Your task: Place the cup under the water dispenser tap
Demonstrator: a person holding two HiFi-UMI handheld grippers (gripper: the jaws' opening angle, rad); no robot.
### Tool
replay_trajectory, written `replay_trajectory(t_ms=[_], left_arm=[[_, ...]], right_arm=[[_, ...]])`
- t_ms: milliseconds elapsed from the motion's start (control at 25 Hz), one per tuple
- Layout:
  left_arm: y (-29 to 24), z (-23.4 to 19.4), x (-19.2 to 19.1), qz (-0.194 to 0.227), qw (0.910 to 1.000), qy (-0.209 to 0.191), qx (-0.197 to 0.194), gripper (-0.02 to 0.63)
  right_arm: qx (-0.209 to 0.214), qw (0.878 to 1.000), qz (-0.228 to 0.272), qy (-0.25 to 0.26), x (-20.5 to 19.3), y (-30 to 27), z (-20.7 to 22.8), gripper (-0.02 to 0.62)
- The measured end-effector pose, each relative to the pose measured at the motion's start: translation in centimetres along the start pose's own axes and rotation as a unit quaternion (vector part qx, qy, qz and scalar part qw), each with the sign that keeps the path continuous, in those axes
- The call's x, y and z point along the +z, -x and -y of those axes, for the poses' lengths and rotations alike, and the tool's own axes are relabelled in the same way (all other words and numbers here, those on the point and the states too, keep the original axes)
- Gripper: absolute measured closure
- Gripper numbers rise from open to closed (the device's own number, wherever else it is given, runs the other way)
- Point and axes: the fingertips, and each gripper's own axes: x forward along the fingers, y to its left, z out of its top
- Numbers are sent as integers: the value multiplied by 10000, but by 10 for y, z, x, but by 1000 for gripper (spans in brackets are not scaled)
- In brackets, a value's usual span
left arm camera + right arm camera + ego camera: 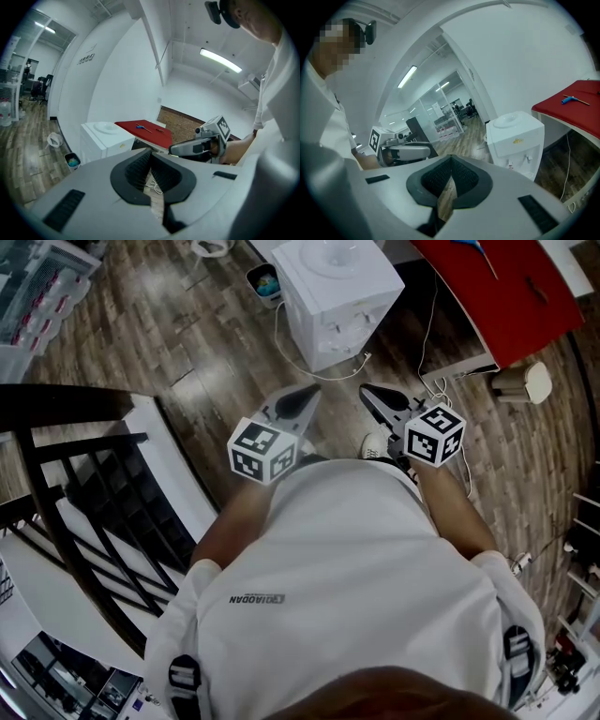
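No cup shows in any view. The white water dispenser [333, 296] stands on the wooden floor ahead of me, also seen as the dispenser [105, 138] in the left gripper view and the dispenser [515, 140] with its taps [520, 161] in the right gripper view. My left gripper [305, 395] and right gripper [370, 395] are held side by side at waist height, pointing toward it from a distance. The left gripper [151, 152] has its pads together with nothing between them. The right gripper [451, 159] is likewise shut and empty.
A red table [506, 287] stands right of the dispenser, with a small tool on it. A small bin [265, 282] sits at the dispenser's left, and a white cable [309, 367] trails on the floor. A black railing [84, 484] is at my left, a round stool [525, 382] at my right.
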Motion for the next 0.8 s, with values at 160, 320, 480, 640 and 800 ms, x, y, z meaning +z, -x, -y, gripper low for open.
replay_trajectory(t_ms=[160,320,480,640,800], left_arm=[[-11,7,-1,-48,10000,-71,22,611],[-15,11,-4,-93,9999,-124,41,611],[-20,12,-6,-127,9999,-67,65,611],[-28,16,2,-88,9999,-134,23,611],[-30,18,4,-95,9998,-168,-28,611]], right_arm=[[-106,9999,-40,57,-3,9,12,574],[-110,9999,-97,4,-7,11,17,574],[-112,9999,-66,14,-6,16,19,574],[-150,9999,-28,-53,-4,21,26,574],[-196,9998,12,-63,-3,24,28,574]])
